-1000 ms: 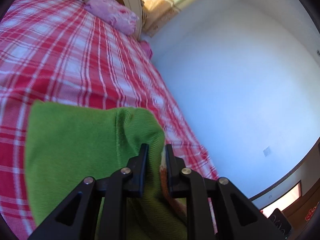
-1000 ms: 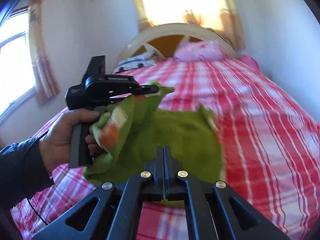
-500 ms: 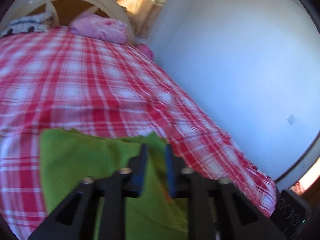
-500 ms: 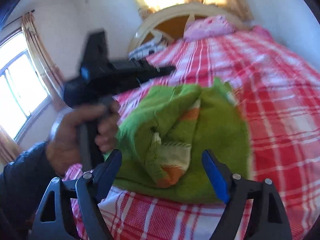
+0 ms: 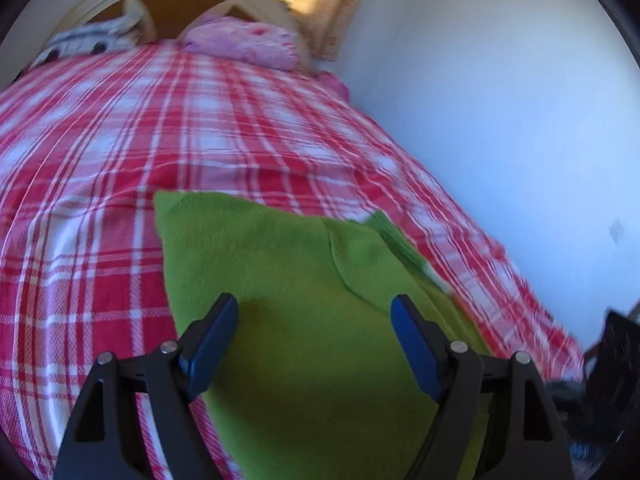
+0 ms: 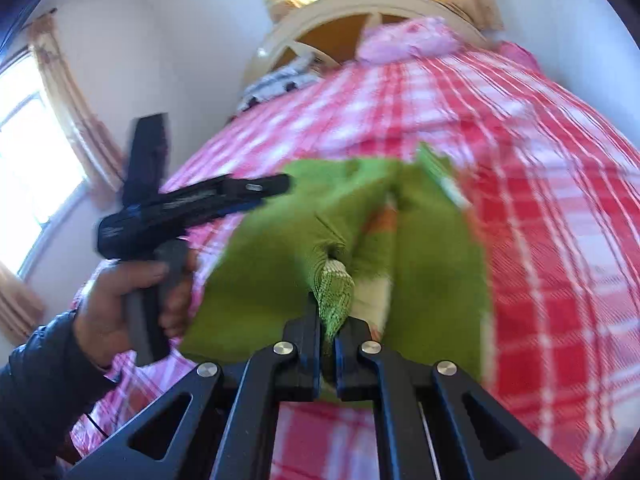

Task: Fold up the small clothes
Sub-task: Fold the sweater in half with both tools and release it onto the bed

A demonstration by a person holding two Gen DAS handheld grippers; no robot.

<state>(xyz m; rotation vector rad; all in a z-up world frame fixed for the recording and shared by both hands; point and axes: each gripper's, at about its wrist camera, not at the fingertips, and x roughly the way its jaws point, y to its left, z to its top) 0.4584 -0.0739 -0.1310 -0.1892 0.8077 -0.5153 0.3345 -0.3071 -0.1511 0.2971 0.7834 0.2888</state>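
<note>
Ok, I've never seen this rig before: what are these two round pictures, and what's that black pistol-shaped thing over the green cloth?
Each picture comes from a fisheye camera on a hand-held gripper, looking out along its two fingers. No robot: a person holds one gripper in each hand. The pistol thing is the left gripper, seen from the right one, with the person's hand on its handle. In the left view its fingers stand open above a green garment lying on a red plaid bed. The right gripper is shut on a ribbed edge of that garment. A pink pillow lies by the headboard.
</note>
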